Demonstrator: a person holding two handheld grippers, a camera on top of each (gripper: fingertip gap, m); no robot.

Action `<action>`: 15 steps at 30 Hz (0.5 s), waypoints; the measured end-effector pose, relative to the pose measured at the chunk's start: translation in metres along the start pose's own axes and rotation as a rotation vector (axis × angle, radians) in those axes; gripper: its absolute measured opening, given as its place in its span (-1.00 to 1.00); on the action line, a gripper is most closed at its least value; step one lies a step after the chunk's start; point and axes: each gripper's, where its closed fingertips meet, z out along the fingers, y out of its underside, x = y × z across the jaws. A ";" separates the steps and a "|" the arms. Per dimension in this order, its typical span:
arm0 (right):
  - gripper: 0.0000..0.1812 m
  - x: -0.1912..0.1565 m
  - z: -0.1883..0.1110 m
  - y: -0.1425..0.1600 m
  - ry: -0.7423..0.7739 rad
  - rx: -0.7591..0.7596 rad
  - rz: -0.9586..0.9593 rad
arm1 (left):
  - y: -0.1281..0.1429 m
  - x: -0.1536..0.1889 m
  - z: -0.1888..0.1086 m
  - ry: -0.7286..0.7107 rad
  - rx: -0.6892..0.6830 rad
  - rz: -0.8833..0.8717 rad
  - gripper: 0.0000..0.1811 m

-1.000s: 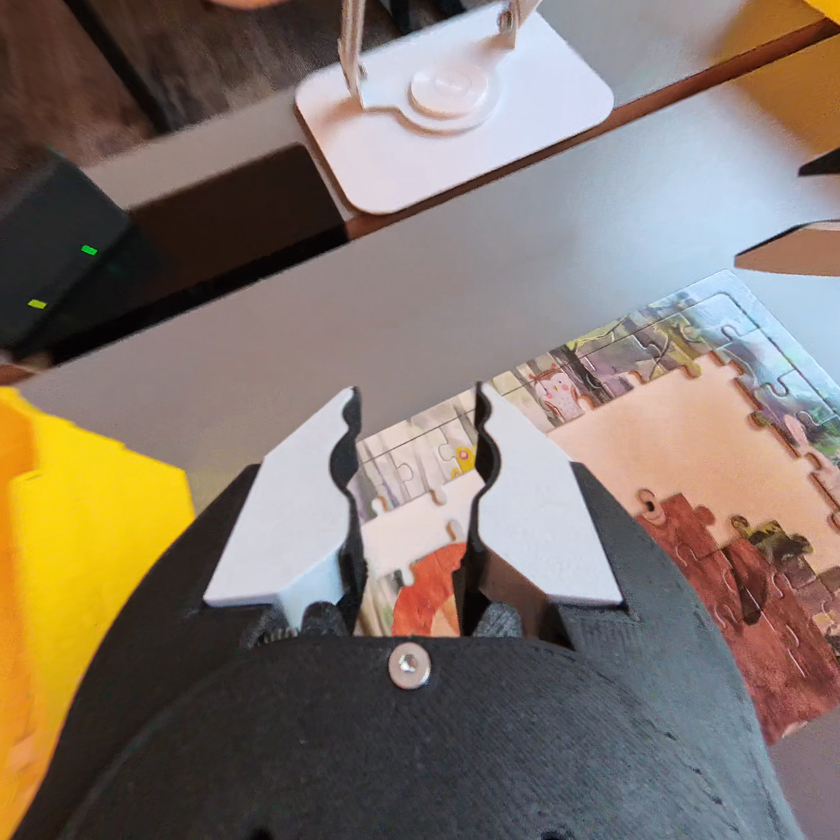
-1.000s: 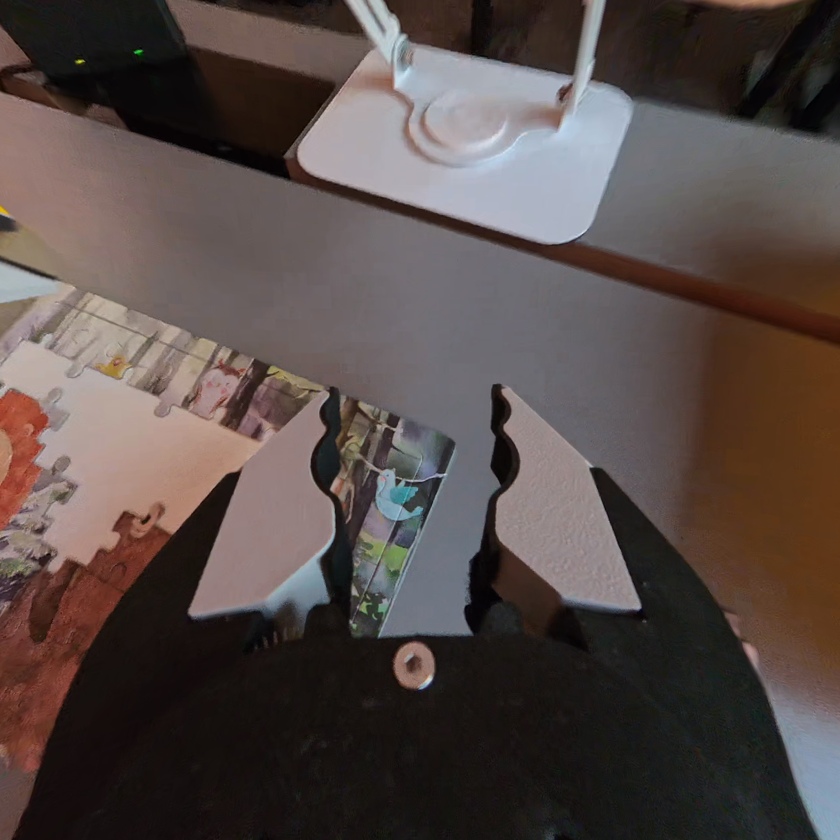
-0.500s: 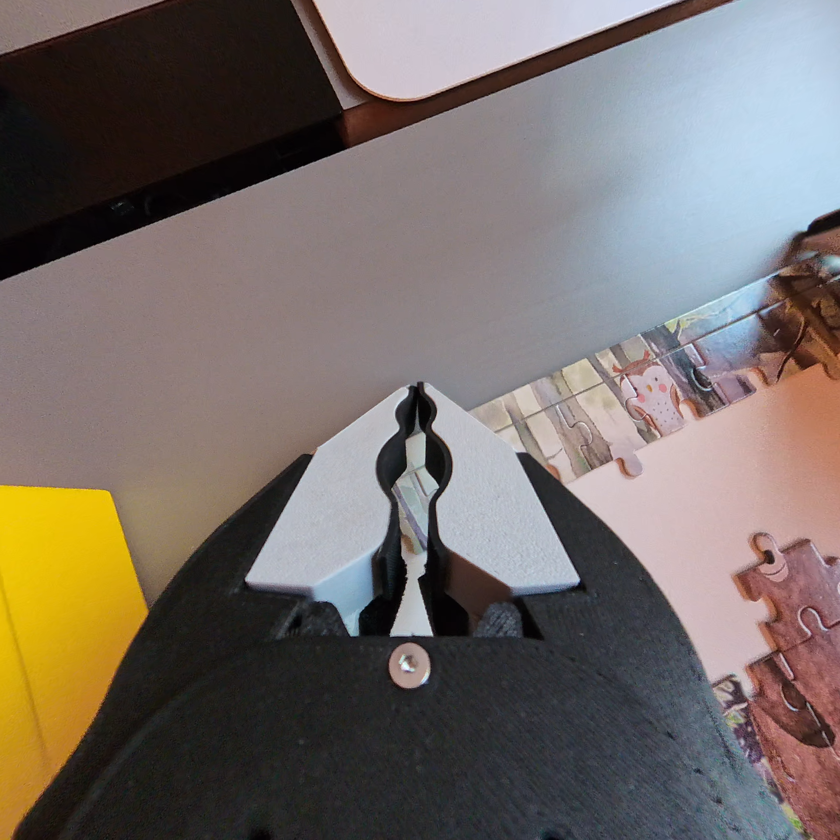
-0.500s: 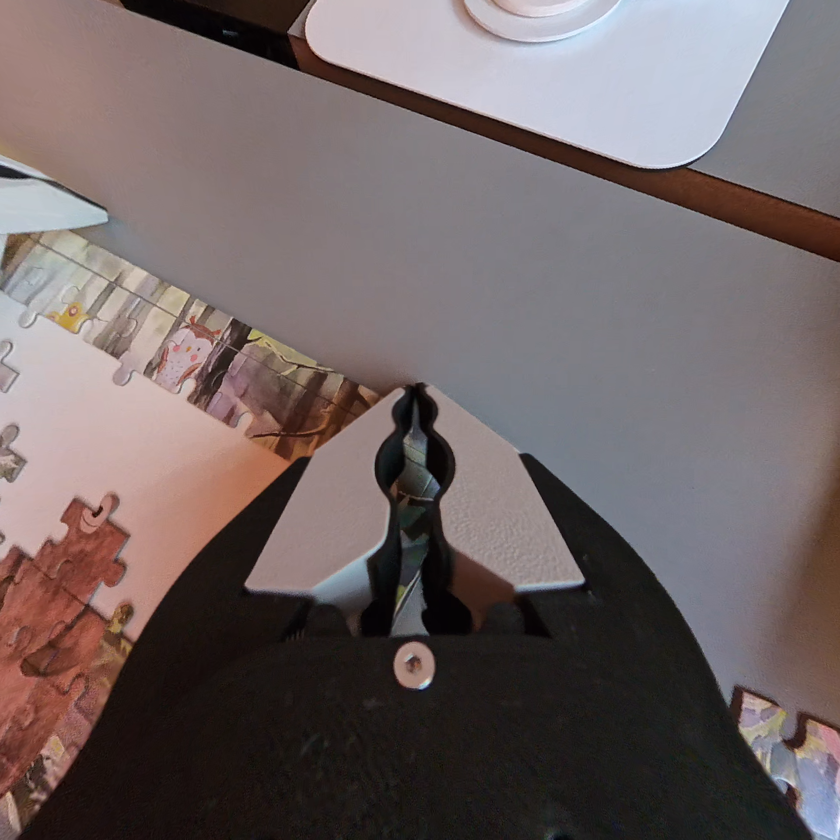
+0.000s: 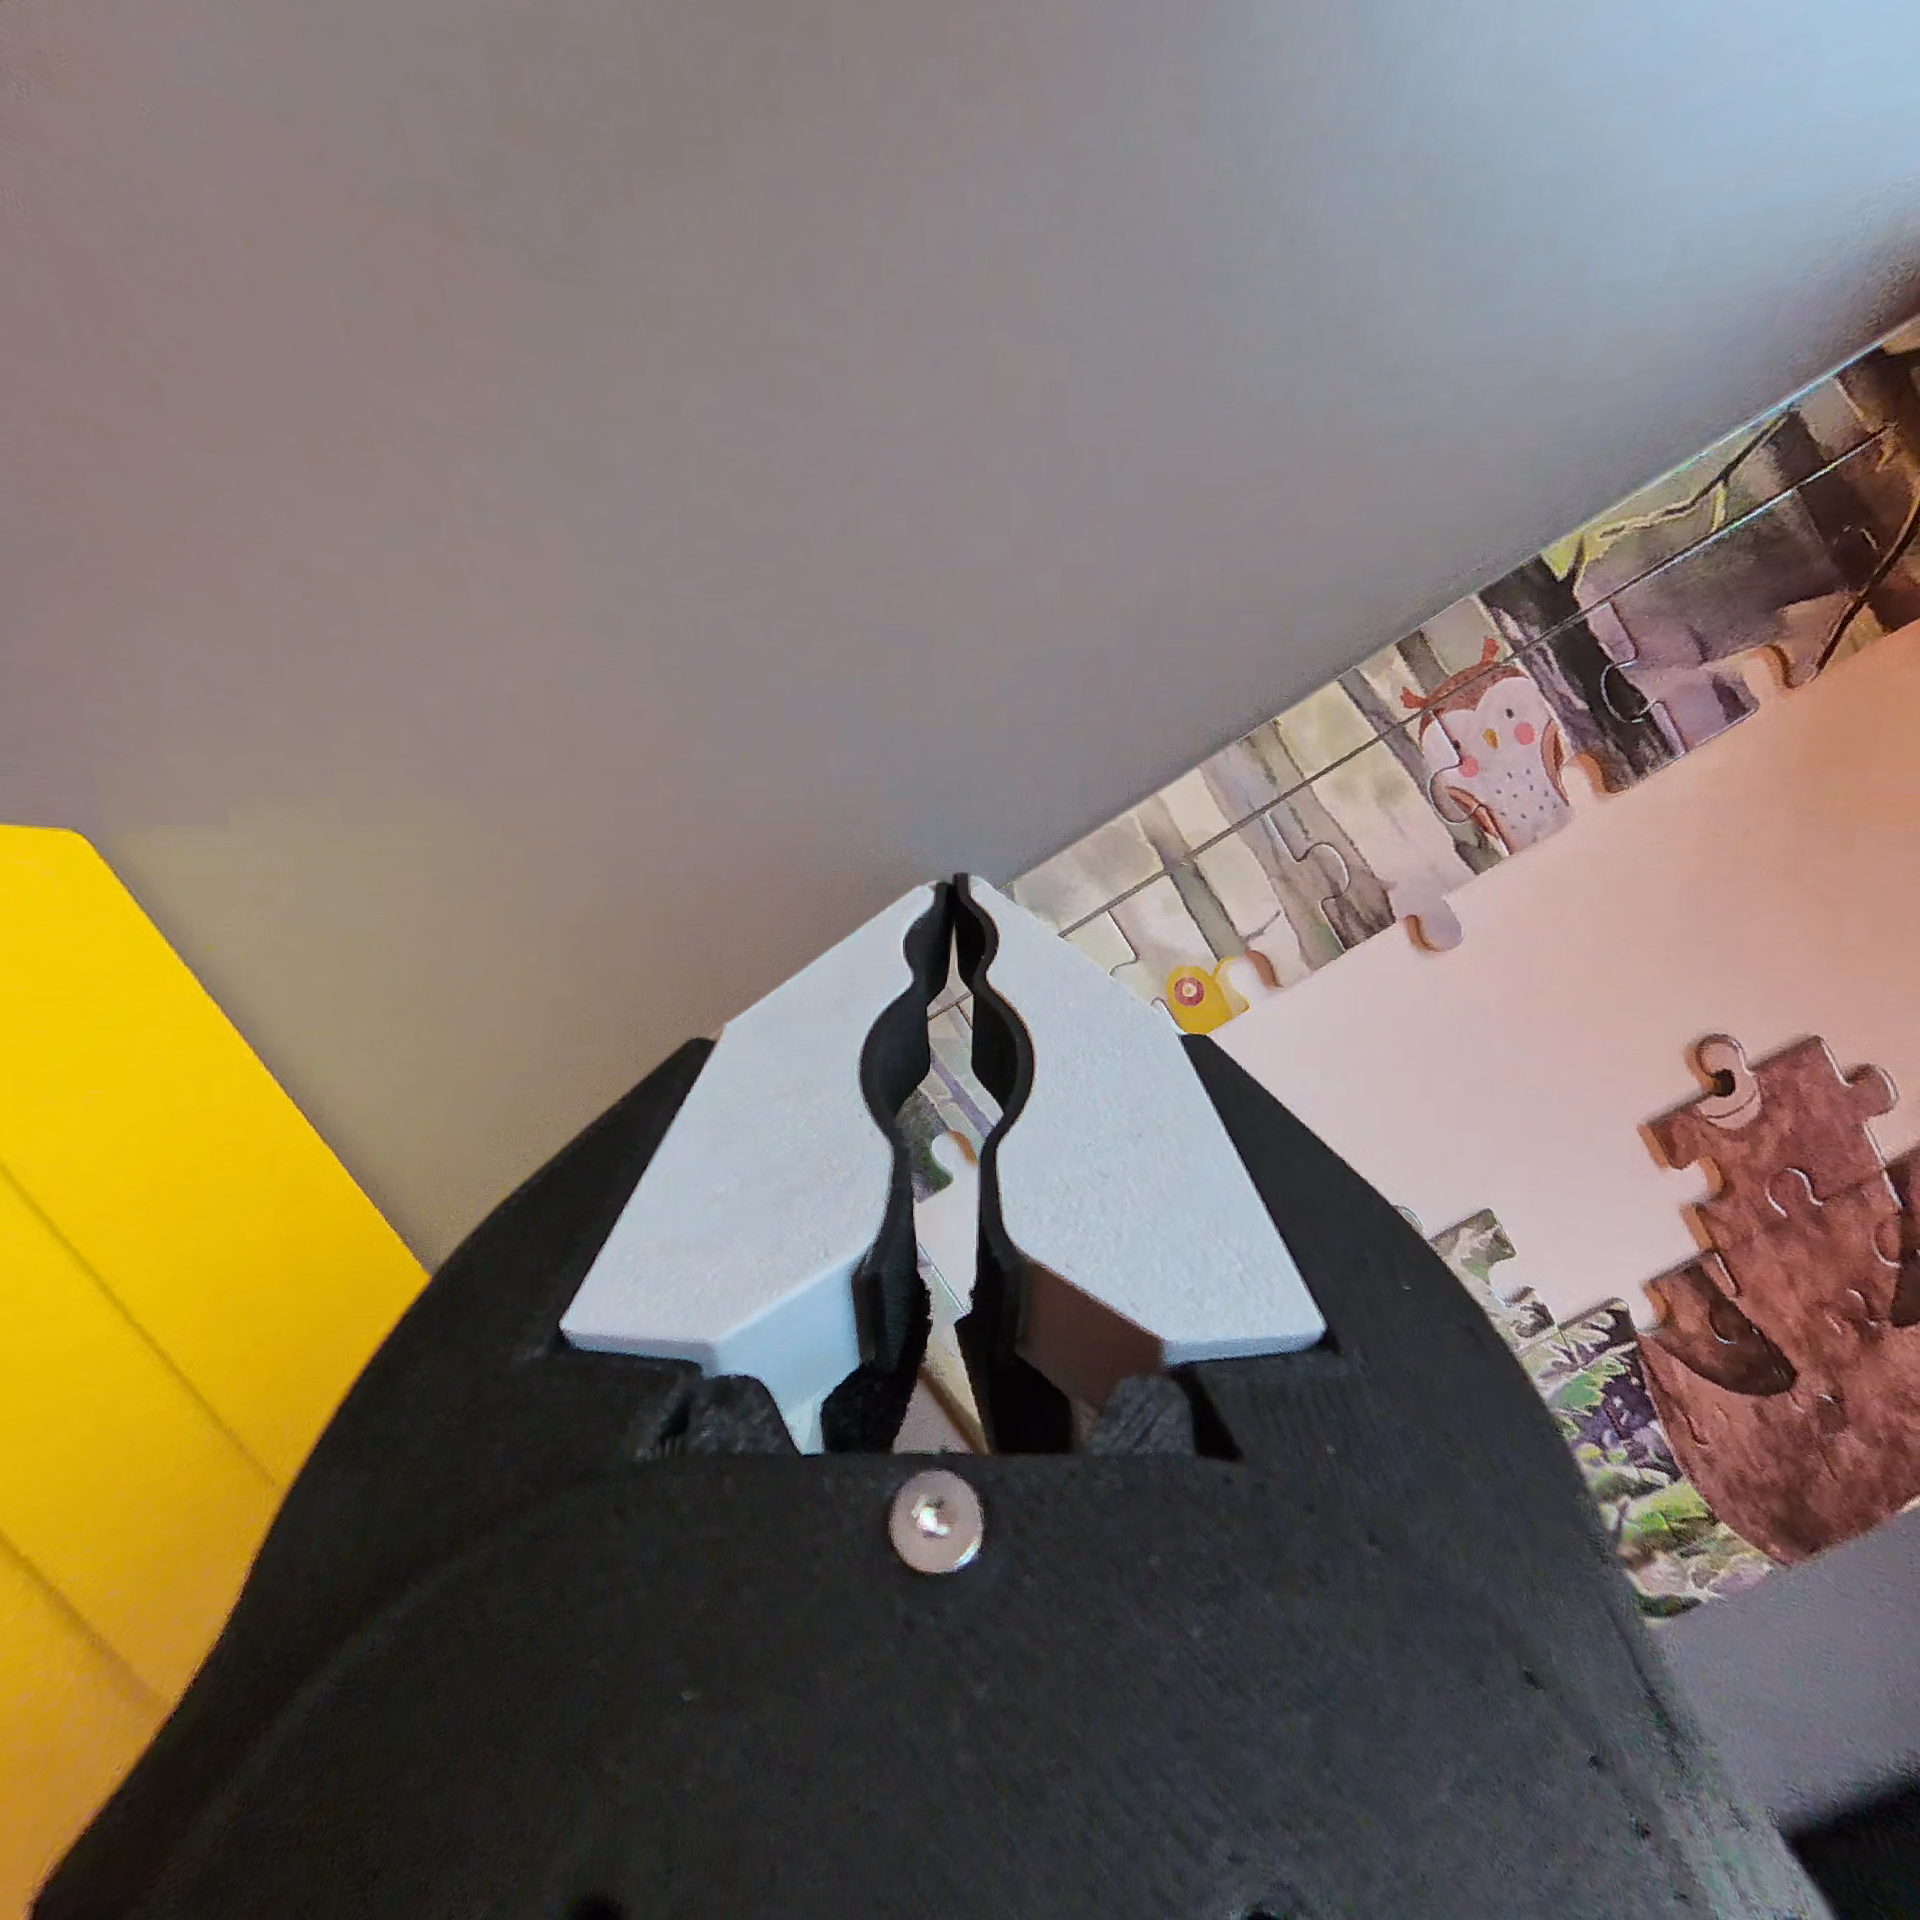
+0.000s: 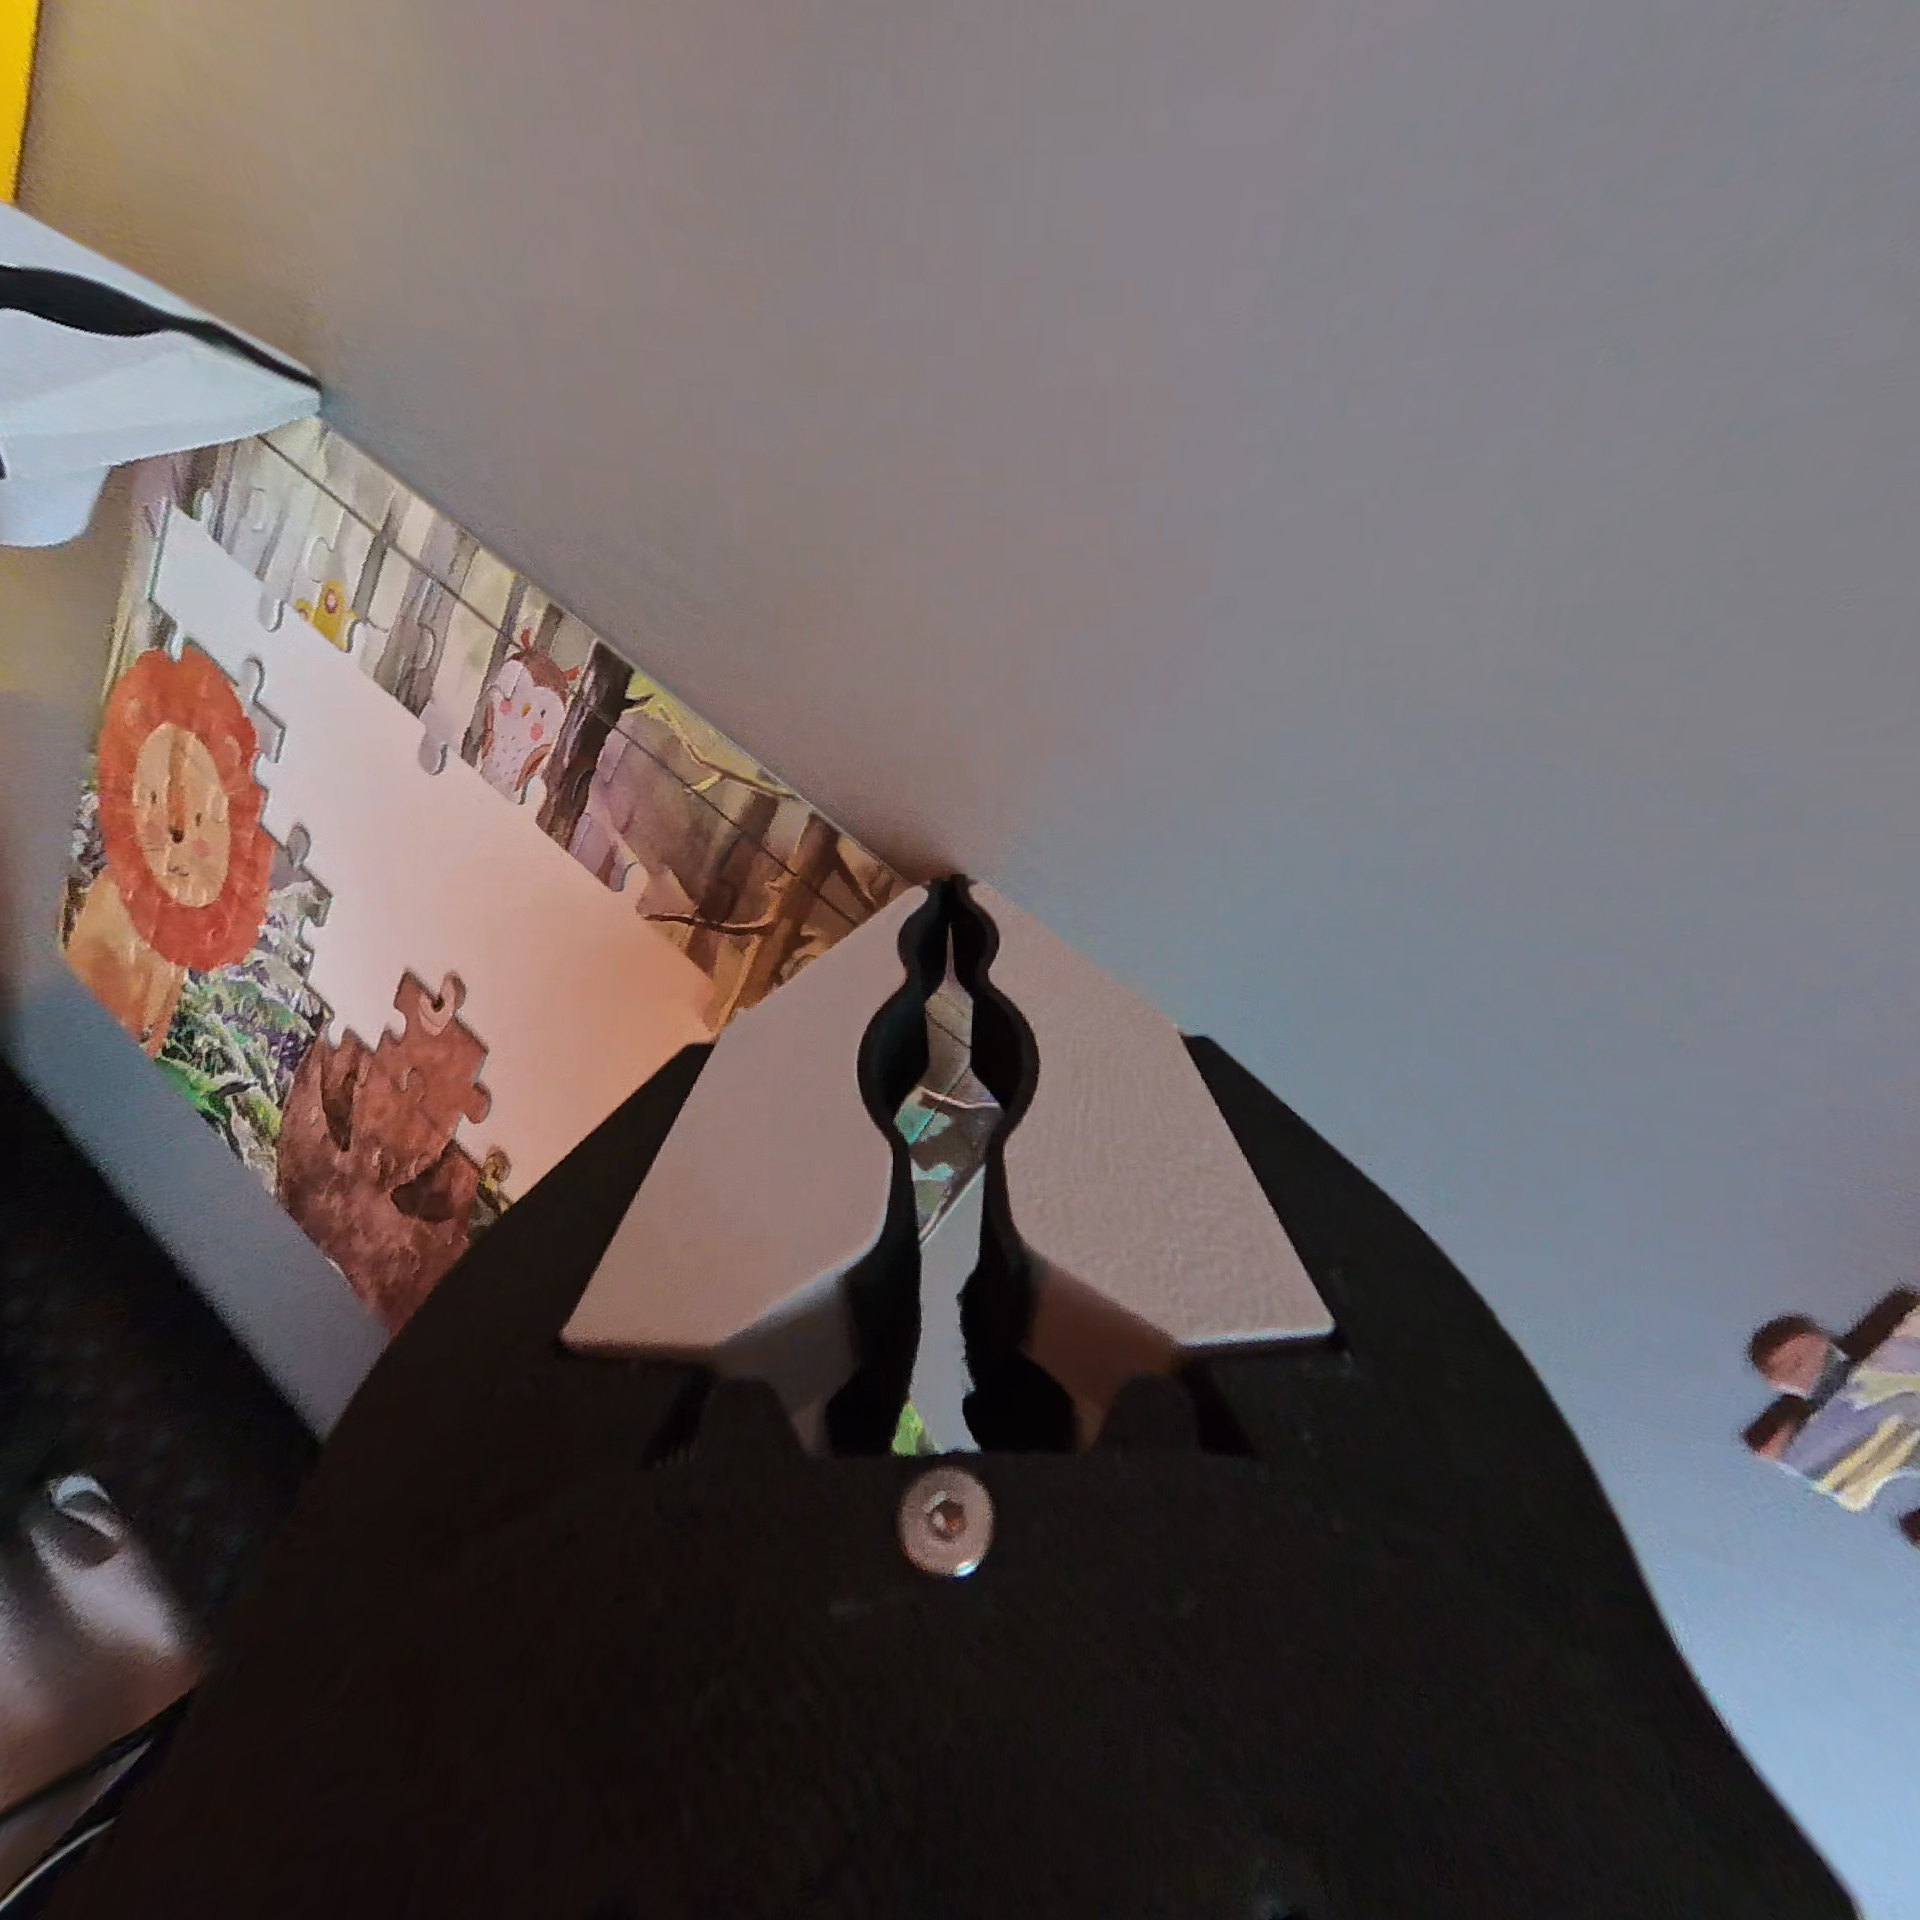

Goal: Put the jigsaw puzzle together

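The jigsaw puzzle board [image 5: 1507, 987] lies on the grey table, with a bare pink middle. Its top row with an owl [image 5: 1496, 748] is joined, and so is a brown patch [image 5: 1787, 1299]. My left gripper [image 5: 954, 883] is shut, its tips at the far edge of the board's left corner. My right gripper [image 6: 951, 883] is shut, its tips at the far edge of the board's [image 6: 468, 883] right corner. A lion [image 6: 177, 800] fills the left side. I see no loose piece held between either pair of fingers.
A yellow box [image 5: 156, 1195] stands left of the board. One loose puzzle piece [image 6: 1839, 1413] lies on the table to the right. A white finger of the left gripper [image 6: 125, 416] shows in the right wrist view. The grey table [image 5: 935, 416] stretches beyond the board. The lion [image 6: 177, 800] lies around 12 centimetres away from my left fingertips.
Both grippers were open over the board's far corners a second ago and have shut. Both have since dropped closer to the table; the white stand has left both views.
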 end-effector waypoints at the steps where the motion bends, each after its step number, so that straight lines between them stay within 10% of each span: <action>1: -1.00 0.003 -0.001 -0.002 0.025 0.005 0.007 | -0.001 -0.001 0.000 -0.018 0.000 -0.001 -1.00; 6: -0.60 -0.008 -0.002 -0.076 0.118 0.424 -0.028 | -0.057 -0.019 -0.003 -0.175 0.248 -0.042 -0.81; 15: 0.06 0.044 0.008 -0.123 0.415 0.490 -0.115 | -0.111 -0.019 0.044 -0.188 0.307 -0.093 0.14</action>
